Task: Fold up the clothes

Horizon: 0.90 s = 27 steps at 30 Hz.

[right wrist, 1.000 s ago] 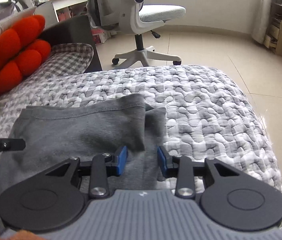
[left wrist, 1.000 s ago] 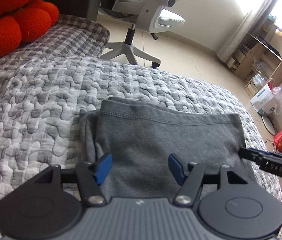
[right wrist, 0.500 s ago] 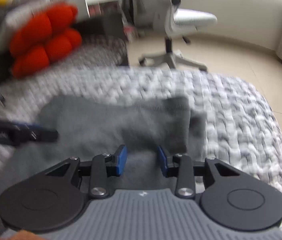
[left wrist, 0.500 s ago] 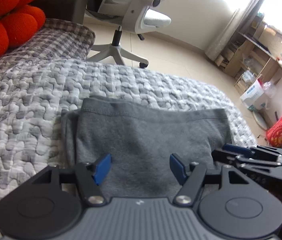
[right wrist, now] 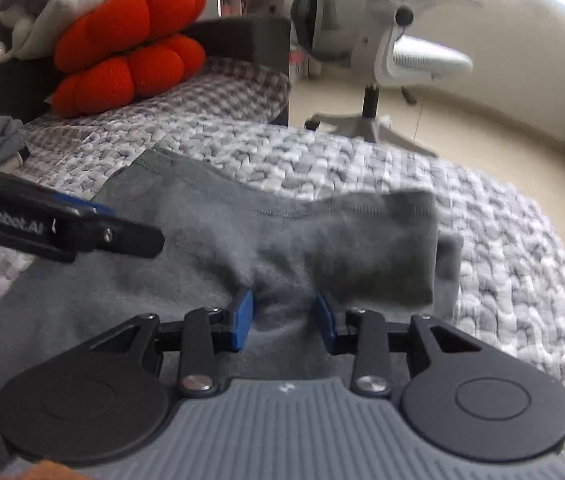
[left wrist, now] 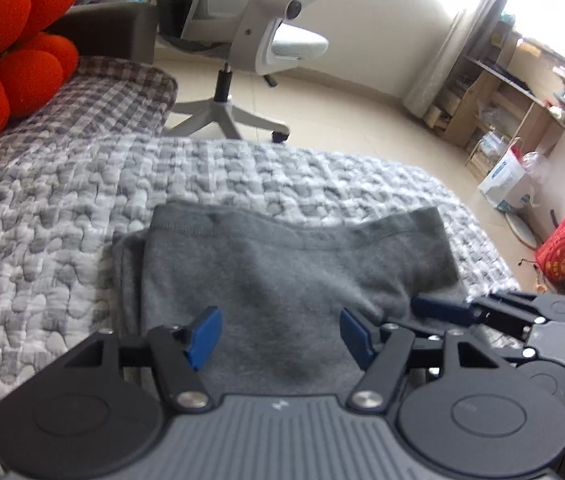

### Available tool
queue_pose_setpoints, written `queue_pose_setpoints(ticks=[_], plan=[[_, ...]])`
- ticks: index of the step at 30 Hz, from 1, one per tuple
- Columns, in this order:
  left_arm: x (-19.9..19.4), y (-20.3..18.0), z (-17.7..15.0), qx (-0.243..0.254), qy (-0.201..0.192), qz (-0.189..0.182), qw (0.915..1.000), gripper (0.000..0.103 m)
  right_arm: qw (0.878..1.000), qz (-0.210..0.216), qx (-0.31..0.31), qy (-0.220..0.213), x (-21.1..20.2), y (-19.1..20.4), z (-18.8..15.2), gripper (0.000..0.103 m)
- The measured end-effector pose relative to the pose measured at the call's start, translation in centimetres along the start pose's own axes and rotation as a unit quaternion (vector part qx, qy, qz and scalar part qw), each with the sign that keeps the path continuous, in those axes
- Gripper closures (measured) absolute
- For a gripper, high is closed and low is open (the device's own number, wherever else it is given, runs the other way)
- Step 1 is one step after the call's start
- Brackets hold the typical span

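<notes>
- I see the grey garment (left wrist: 282, 264) lying folded on the quilted bedspread (left wrist: 42, 220), its long axis running left to right across both wrist views, stitched hem on the far side.
- My left gripper (left wrist: 280, 330) hovers over the near edge of the cloth with its blue pads spread wide and nothing between them; the fabric lies flat beneath and ahead of the fingers.
- My right gripper (right wrist: 284, 318) has its pads drawn in on a puckered bunch of the garment (right wrist: 282, 248); creases fan out from the pinch, so I judge it is gripping the cloth, though blur softens the contact.
- The right one is the engaged hand; from the left view it (left wrist: 442, 310) sits just beside my left gripper, at the garment's right near corner.
- The next fold, I judge, turns on that held point: the free length of cloth runs leftward and away from it.
- An orange cushion (right wrist: 130, 48) and an office chair (left wrist: 250, 40) stand well apart from the work.
</notes>
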<state>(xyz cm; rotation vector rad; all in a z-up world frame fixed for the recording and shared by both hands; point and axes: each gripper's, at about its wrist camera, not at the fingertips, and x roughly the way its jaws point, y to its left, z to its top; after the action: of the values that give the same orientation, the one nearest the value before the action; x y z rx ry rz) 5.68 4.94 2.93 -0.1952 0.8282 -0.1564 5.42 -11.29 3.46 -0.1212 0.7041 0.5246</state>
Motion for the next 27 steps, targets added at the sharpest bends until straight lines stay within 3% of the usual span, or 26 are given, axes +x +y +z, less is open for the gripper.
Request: queue_pose_setpoints(ticks=[6,12,27], plan=[[-1.6,-0.1,-0.4,-0.007,-0.021,-0.018,0.9996,0.036,1.0,-0.003,-0.003,0.019,0.1,0.5,-0.7,0.065],[0.5,-0.4,-1.2,0.006,0.022,0.011,0.9997,0.036,1.0,0.0,0.003,0.026,-0.4,0.7,-0.9,0.065],[0.2,0.0,-0.9,-0.004,0.024,0.008,0.9997,0.036,1.0,0.007,-0.005,0.03,-0.5,1.3,-1.2,0.061]])
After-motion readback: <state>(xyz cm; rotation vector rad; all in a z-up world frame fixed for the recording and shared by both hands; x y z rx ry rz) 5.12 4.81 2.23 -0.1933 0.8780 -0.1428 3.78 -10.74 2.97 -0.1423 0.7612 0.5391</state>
